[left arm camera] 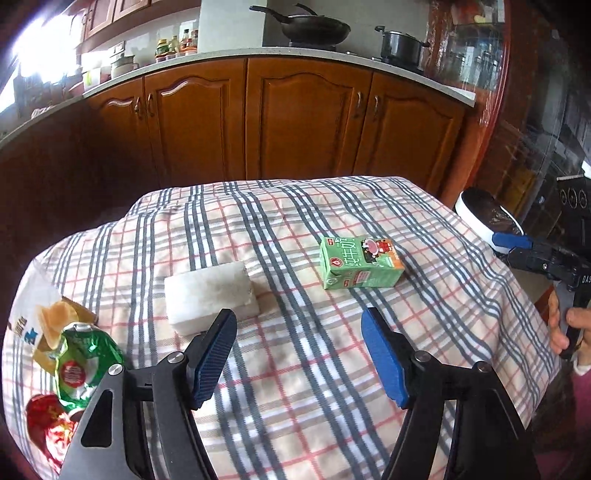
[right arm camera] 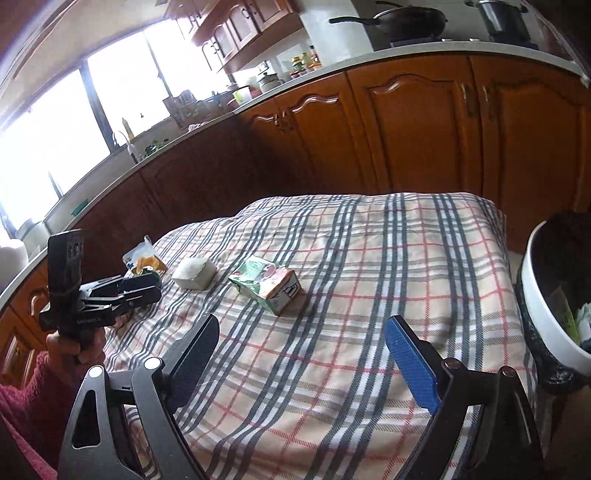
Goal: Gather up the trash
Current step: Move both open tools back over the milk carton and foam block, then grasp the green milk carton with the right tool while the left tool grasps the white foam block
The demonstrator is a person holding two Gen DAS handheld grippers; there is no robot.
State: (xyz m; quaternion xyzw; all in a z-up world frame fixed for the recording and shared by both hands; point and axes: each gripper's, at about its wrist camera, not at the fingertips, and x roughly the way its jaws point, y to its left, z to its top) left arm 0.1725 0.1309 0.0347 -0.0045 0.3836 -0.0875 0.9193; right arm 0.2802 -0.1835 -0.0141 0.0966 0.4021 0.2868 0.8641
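A green milk carton (left arm camera: 360, 263) (right arm camera: 266, 286) lies on its side in the middle of the plaid-covered table (left arm camera: 295, 406) (right arm camera: 388, 243). A white foam block (left arm camera: 208, 295) (right arm camera: 194, 273) rests to its left. Crumpled snack wrappers (left arm camera: 74, 354) (right arm camera: 146, 262), green, yellow and red, sit at the table's left edge. My left gripper (left arm camera: 297, 325) (right arm camera: 153, 288) hovers open and empty over the cloth, just short of the block. My right gripper (right arm camera: 303, 328) is open and empty too, short of the carton. A bin (left arm camera: 484, 218) (right arm camera: 546, 306) with a white rim and black liner stands off the table's right side, some trash inside.
Wooden kitchen cabinets (left arm camera: 303, 122) and a countertop with a wok (left arm camera: 314, 29) and a pot (left arm camera: 400, 46) run behind the table. A hand (right arm camera: 77, 343) in a red sleeve holds the left gripper. Bright windows (right arm camera: 55, 140) fill the far left.
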